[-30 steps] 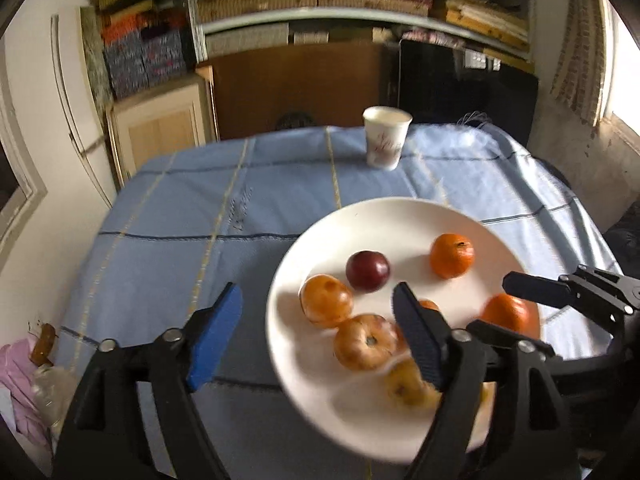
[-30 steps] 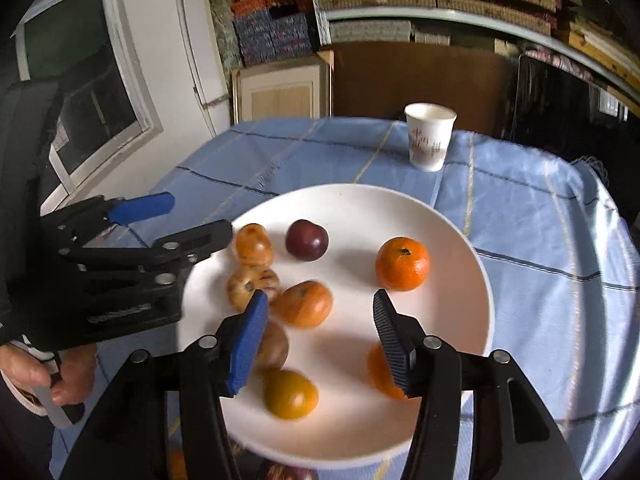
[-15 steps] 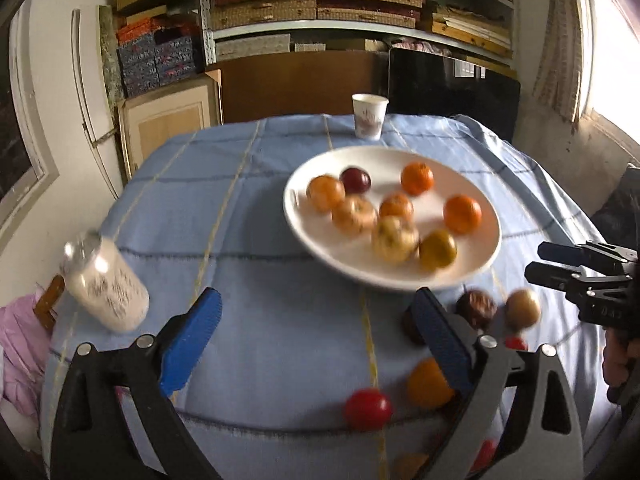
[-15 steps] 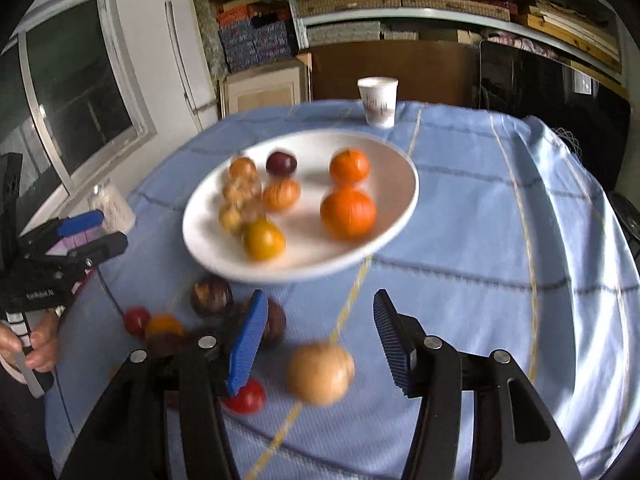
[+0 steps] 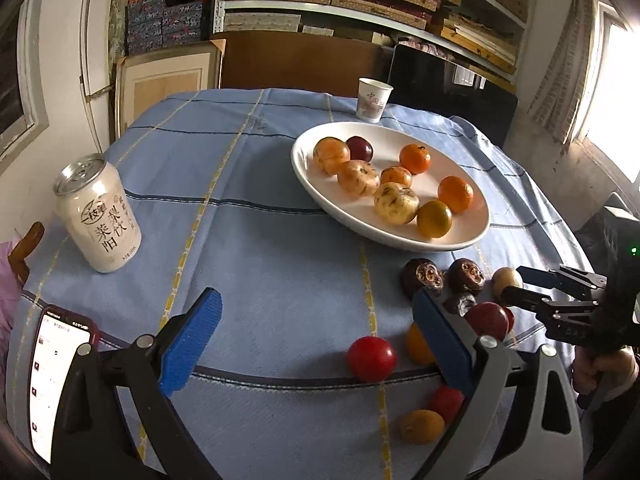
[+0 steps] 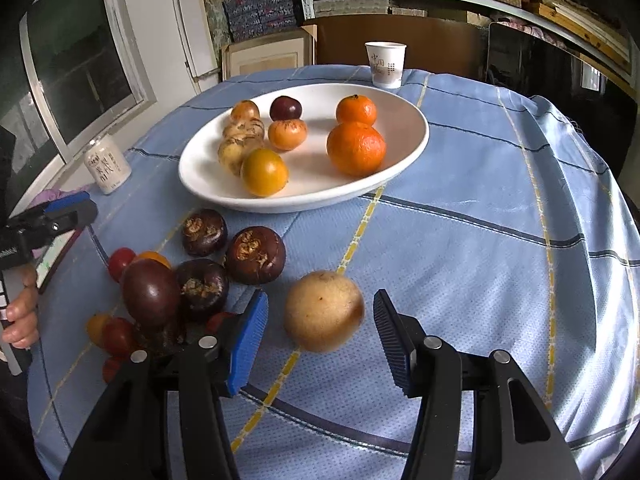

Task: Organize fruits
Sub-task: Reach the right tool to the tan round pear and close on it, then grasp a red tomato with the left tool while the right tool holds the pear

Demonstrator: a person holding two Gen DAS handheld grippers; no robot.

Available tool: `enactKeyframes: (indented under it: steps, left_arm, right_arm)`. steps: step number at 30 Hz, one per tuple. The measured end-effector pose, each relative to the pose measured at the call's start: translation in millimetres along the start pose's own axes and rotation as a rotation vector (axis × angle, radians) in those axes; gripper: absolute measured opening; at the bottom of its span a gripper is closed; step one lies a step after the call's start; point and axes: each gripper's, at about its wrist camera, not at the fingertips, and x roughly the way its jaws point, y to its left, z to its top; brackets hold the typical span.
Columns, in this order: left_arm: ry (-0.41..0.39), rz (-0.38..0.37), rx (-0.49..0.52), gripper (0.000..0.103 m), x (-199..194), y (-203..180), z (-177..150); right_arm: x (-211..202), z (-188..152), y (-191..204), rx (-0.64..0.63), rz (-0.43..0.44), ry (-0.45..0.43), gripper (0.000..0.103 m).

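Observation:
A white plate [image 5: 472, 236] [image 6: 416, 136] on the blue tablecloth holds several oranges, speckled yellow fruits and one dark plum. Loose fruit lies in front of it: dark mangosteens [image 6: 255, 255] [image 5: 427, 276], red tomatoes [image 5: 372, 358], small oranges [image 5: 422, 426] and a tan round fruit [image 6: 324, 311] [image 5: 506, 280]. My right gripper [image 6: 318, 330] is open, its jaws on either side of the tan fruit, not touching it. My left gripper [image 5: 316, 338] is open and empty above the cloth, with the red tomato between its jaws and nearer the right one.
A white drink can [image 5: 98, 214] [image 6: 107, 165] stands at the left. A paper cup [image 5: 374, 99] [image 6: 386, 64] stands behind the plate. A phone [image 5: 56, 376] lies at the near left edge. Shelves and a cabinet stand behind the table.
Both grippers have pulled back from over the plate toward the near table edge. The loose fruit, can and phone came into view. The right gripper now frames the tan fruit.

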Motion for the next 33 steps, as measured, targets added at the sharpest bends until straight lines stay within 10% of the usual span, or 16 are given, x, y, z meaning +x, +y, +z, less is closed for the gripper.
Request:
enactKeyframes:
  steps: [16,33]
  left_arm:
    - [0.031,-0.045,0.158,0.094,4.3,-20.6,-16.4]
    - [0.126,-0.126,0.213,0.05,24.4,-29.8,-33.9]
  right_arm:
    - [1.8,-0.5,-5.1,0.033,-0.008,0.001,0.043]
    - [-8.0,4.2,-29.1,0.169,0.038,-0.041,0.043]
